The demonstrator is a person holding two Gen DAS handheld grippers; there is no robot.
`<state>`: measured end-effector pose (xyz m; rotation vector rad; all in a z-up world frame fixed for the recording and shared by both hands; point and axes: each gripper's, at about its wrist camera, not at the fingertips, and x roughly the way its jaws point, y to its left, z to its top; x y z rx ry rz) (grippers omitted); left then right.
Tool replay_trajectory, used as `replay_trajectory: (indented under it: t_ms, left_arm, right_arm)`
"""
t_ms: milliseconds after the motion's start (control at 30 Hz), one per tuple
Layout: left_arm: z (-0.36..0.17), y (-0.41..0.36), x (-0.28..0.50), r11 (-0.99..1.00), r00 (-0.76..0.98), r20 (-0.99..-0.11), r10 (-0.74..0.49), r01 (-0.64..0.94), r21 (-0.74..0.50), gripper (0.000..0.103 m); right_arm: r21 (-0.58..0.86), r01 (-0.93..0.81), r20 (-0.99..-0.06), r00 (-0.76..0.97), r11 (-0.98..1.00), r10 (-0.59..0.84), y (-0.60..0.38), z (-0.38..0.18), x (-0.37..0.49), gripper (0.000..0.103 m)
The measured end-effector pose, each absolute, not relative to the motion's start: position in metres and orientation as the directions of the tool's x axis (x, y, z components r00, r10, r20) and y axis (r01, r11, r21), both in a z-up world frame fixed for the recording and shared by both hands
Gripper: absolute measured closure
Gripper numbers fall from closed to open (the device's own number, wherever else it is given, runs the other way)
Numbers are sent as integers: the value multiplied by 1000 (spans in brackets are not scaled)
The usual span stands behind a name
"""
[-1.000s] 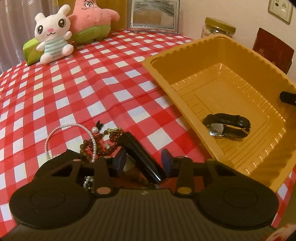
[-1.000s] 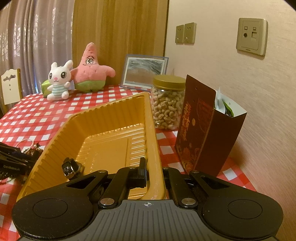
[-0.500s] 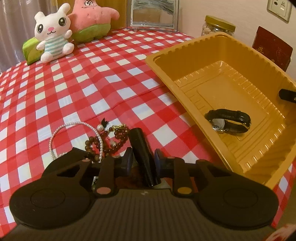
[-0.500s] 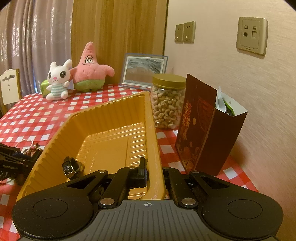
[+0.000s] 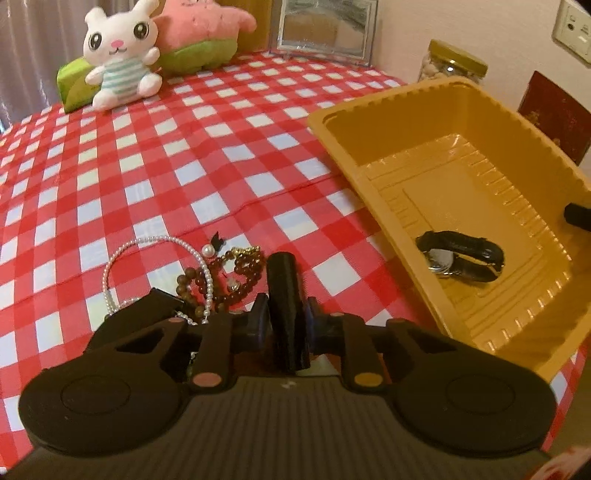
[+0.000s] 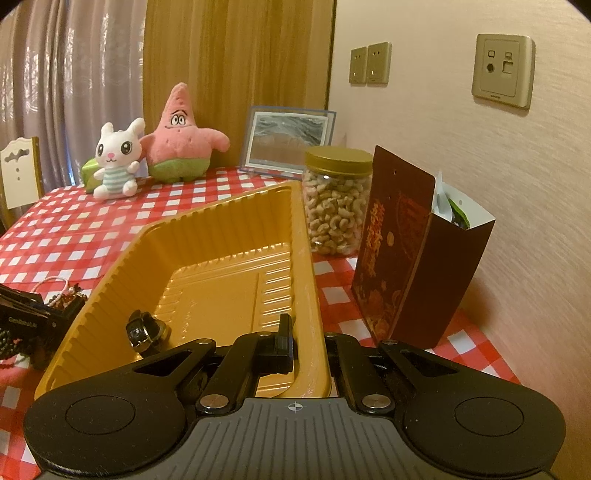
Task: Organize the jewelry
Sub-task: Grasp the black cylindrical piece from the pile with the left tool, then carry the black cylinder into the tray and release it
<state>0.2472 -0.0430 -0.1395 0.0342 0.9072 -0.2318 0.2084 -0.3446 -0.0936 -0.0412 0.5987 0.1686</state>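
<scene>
Beside the bead pile, left gripper (image 5: pixel 284 323) pinches a black cylindrical tube (image 5: pixel 285 291); right gripper (image 6: pixel 309 341) clamps the orange plastic tray's rim (image 6: pixel 314 295).

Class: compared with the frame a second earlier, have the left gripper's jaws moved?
Yes. The left gripper has closed its jaws onto the black cylinder beside the bead bracelets.

Left gripper (image 5: pixel 284 321) clamping on a black cylinder (image 5: pixel 285 302) at lower centre. Pearl necklace (image 5: pixel 155 258) and brown bead bracelet (image 5: pixel 229 273) lying tangled on the checked cloth (image 5: pixel 184 147) just left of it. Black watch (image 5: pixel 458 256) sitting inside the yellow tray (image 5: pixel 388 103) at right. White bunny (image 5: pixel 118 55) and pink star plush (image 5: pixel 199 33) sitting at upper left.
</scene>
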Motion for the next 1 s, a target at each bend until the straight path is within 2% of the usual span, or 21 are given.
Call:
replay_trajectory:
  t_ms: [267,533,733,1000]
  left_arm:
    - [-110,-45,230,963,625,-740,-248,240,-121,85]
    - [-78,-59,214,926,630,-683,-369,310,-214,86]
    - [-85,-85,217,902,585,-695,-419,358,-242,86]
    - [-102,-104,225,901,546,-734,-404,377,-215,85]
  right_arm:
    - [13,-170,-564,813,985,148,-343,-94,205,100]
    - [11,-174,-564,812,985,150,-342,-93,204,100]
    - [11,-176,-564,812,984,152,-342,-92,204,100]
    - [9,-176,-566,810,984,151,-340,-91,202,100]
